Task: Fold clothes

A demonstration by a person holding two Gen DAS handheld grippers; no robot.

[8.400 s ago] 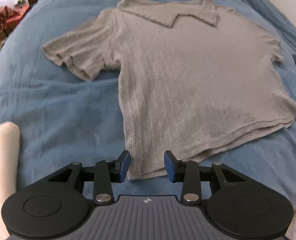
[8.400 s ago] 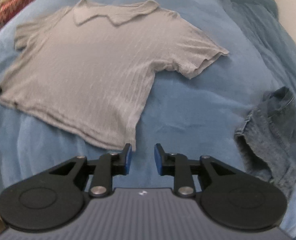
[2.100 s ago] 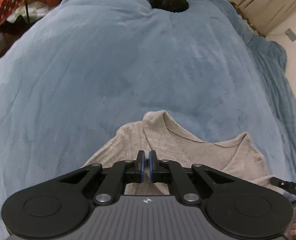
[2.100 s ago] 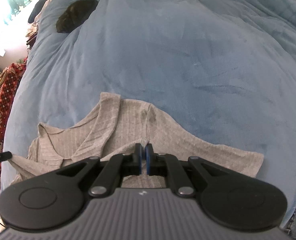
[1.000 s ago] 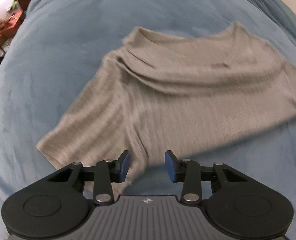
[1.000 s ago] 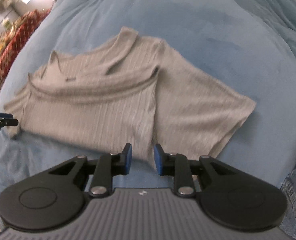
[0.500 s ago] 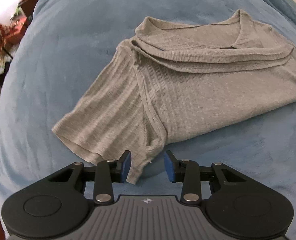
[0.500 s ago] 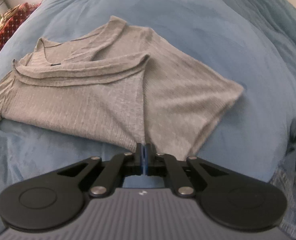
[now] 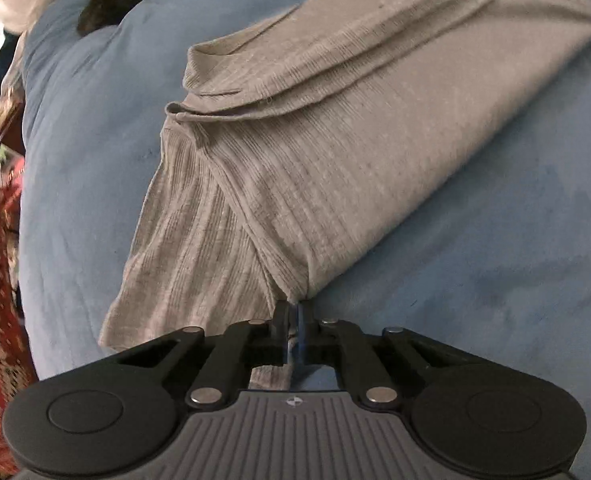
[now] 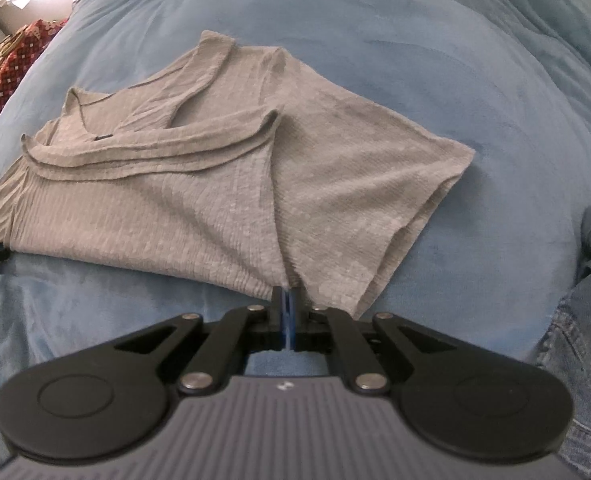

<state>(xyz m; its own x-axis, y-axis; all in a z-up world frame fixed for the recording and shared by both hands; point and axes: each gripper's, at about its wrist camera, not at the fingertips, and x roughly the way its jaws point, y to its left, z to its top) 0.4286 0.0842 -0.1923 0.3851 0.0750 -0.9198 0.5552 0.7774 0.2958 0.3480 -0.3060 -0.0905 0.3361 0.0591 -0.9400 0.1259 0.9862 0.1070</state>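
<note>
Shirt of grey ribbed knit (image 9: 335,168), folded once, lies on the blue plush blanket (image 9: 495,260); each armpit corner on its near edge is clamped: left gripper (image 9: 294,320) one end, right gripper (image 10: 286,308) the other.

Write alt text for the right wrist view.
The right gripper, jaws shut, pinches the near edge of a grey ribbed shirt folded in half on a blue blanket. Denim lies at right.
</note>
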